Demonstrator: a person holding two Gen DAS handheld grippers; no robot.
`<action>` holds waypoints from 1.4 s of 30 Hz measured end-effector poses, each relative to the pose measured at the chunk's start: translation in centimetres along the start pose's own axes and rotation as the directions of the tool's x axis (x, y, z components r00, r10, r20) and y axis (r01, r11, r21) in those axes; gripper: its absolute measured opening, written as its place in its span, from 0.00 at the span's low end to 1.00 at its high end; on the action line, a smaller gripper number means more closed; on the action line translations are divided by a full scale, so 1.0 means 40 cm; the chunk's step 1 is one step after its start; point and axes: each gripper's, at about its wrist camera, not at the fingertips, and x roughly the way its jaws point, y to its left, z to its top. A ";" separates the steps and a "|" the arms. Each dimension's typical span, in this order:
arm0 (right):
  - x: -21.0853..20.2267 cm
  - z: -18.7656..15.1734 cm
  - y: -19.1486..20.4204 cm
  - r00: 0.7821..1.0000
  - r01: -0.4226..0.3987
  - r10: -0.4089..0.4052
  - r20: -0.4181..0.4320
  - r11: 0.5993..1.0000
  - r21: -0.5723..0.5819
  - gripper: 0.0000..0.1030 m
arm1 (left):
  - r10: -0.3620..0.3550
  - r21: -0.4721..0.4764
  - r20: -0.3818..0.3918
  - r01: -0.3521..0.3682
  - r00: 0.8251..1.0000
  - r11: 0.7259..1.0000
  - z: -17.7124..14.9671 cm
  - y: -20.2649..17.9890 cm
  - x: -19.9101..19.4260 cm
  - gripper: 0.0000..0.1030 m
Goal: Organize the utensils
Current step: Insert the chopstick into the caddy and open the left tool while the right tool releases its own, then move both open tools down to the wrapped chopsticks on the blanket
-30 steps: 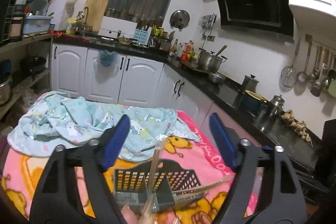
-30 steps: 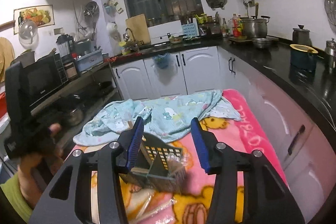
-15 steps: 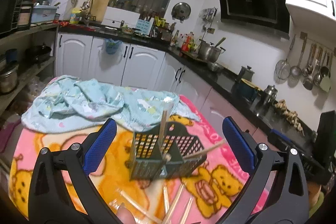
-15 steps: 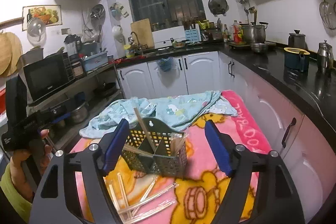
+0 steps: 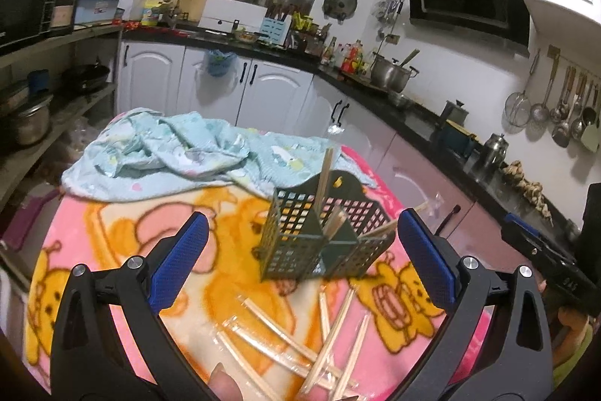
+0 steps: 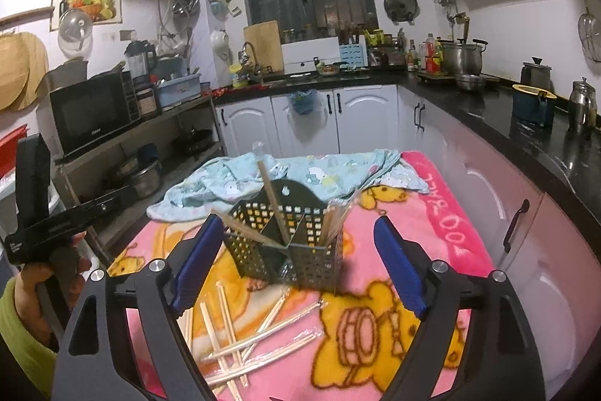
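Observation:
A dark perforated utensil basket (image 5: 319, 243) (image 6: 289, 243) stands on the pink cartoon blanket (image 5: 112, 235) (image 6: 443, 213), with a few wrapped chopsticks sticking up from its compartments. Several more wrapped chopsticks (image 5: 319, 344) (image 6: 244, 344) lie scattered on the blanket in front of it. My left gripper (image 5: 300, 262) is open and holds nothing, hovering short of the basket. My right gripper (image 6: 296, 269) has its jaws opening; nothing is pressed between the pads, and the basket sits beyond them. The hand holding the left gripper's handle (image 6: 41, 235) shows at the right wrist view's left edge.
A crumpled light-blue cloth (image 5: 180, 149) (image 6: 300, 171) lies on the blanket behind the basket. White cabinets (image 6: 319, 123) and a black counter (image 6: 526, 138) with pots run along the back and right. Open shelves (image 6: 150, 138) with a microwave stand at left.
Both grippers have pulled back from the basket and their jaws have spread wider. The loose chopsticks on the blanket have come into view. A chopstick now stands in the basket.

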 end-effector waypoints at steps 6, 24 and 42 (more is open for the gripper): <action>0.012 -0.042 0.027 0.999 -0.003 0.003 -0.044 1.000 -0.017 0.79 | 0.024 -0.011 -0.019 -0.024 1.000 1.000 -0.025 0.028 -0.010 0.90; 0.058 -0.157 0.048 0.984 -0.017 0.008 -0.177 0.999 -0.049 0.80 | 0.091 -0.039 -0.137 -0.097 0.986 0.994 -0.143 0.099 -0.031 0.90; 0.125 -0.250 0.037 0.957 0.016 -0.034 -0.288 0.998 -0.065 0.80 | 0.096 -0.067 -0.294 -0.121 0.951 0.990 -0.272 0.145 0.056 0.90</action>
